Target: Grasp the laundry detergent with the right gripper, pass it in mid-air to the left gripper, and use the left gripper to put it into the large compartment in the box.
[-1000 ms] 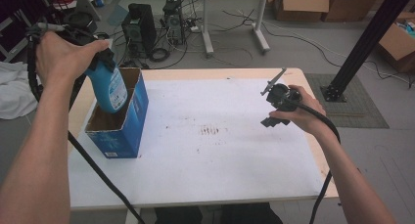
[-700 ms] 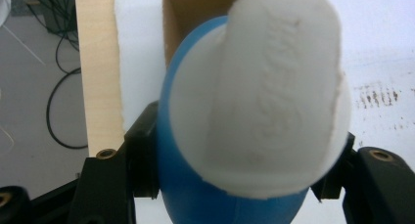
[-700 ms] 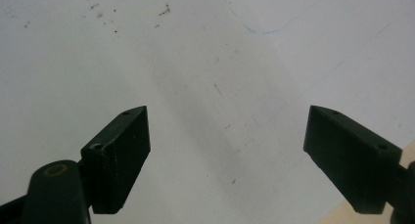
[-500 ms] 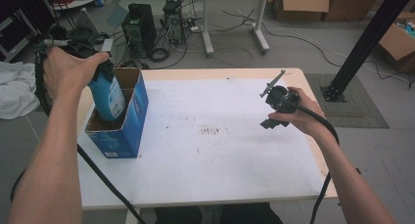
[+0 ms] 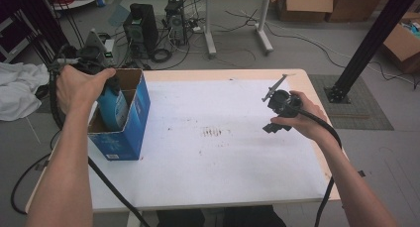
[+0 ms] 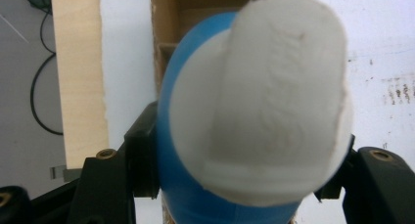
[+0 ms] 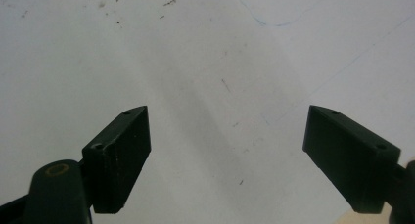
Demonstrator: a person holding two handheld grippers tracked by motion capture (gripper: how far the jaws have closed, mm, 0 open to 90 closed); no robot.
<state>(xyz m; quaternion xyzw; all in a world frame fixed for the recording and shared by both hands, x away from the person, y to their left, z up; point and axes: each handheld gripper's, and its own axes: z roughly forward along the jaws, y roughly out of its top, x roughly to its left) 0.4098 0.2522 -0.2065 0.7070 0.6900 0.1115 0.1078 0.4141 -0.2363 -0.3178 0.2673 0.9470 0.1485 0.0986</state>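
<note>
1. Blue bottle (image 5: 115, 107) with a white cap (image 6: 274, 101) hangs partly inside an open blue carton (image 5: 130, 119) at the left side of the bench (image 5: 218, 177); its lower part is below the carton rim and its top is above it.
2. Left gripper (image 5: 99, 81), held in the person's left hand (image 5: 79, 88), has its jaws clamped on the bottle. In the left gripper view the black jaws press both sides of the blue body just below the cap.
3. Brown cardboard inside the carton shows past the bottle in that view, with what looks like a divider wall, so the bottle appears to be going into one compartment.
4. Right gripper (image 5: 278, 108) is held above the right part of the bench, well apart from the carton. Its jaws stand wide apart and hold nothing, with bare white bench beneath them.
5. Judged from this, the step is lowering the bottle into the carton. Doing it well likely means keeping the bottle upright, clear of the carton walls, and releasing only once it rests on the carton floor.
6. Carton may shift if the bottle catches an edge; the free gripper could steady it.
</note>
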